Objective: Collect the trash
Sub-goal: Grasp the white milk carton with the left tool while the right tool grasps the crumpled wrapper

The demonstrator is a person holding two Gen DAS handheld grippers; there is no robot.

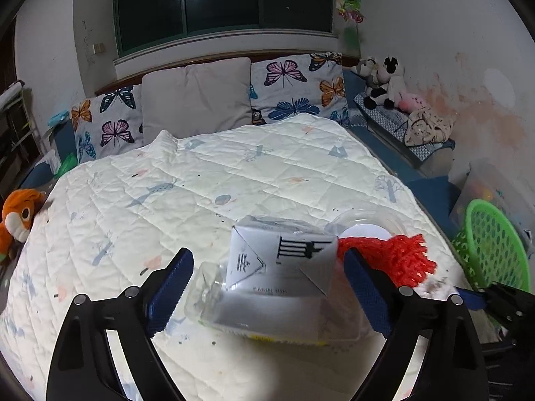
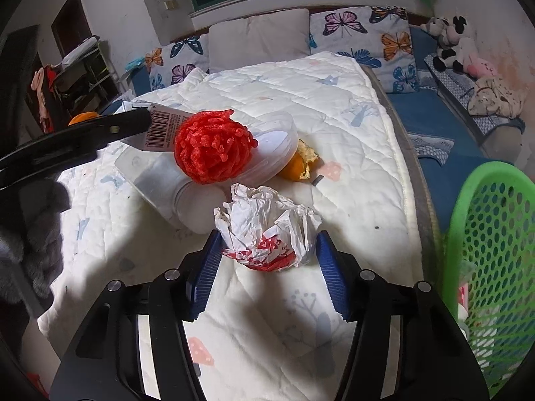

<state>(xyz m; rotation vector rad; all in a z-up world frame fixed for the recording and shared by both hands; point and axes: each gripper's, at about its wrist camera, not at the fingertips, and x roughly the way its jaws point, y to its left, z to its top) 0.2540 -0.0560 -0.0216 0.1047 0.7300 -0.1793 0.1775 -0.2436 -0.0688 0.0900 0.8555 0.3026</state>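
A white quilt (image 1: 207, 180) covers the bed. At 12 o'clock a grey pillow (image 1: 197, 95) leans between butterfly pillows (image 1: 297, 88). Plush cows (image 1: 384, 82) sit at 2 o'clock, an orange plush (image 1: 18, 215) at 9.

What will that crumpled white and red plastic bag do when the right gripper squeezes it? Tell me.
The crumpled plastic bag is thin and wrinkled, so it will probably collapse between the open fingers of the right gripper rather than resist. It looks light, so it may slide on the quilt if only nudged. Breakage seems unlikely.
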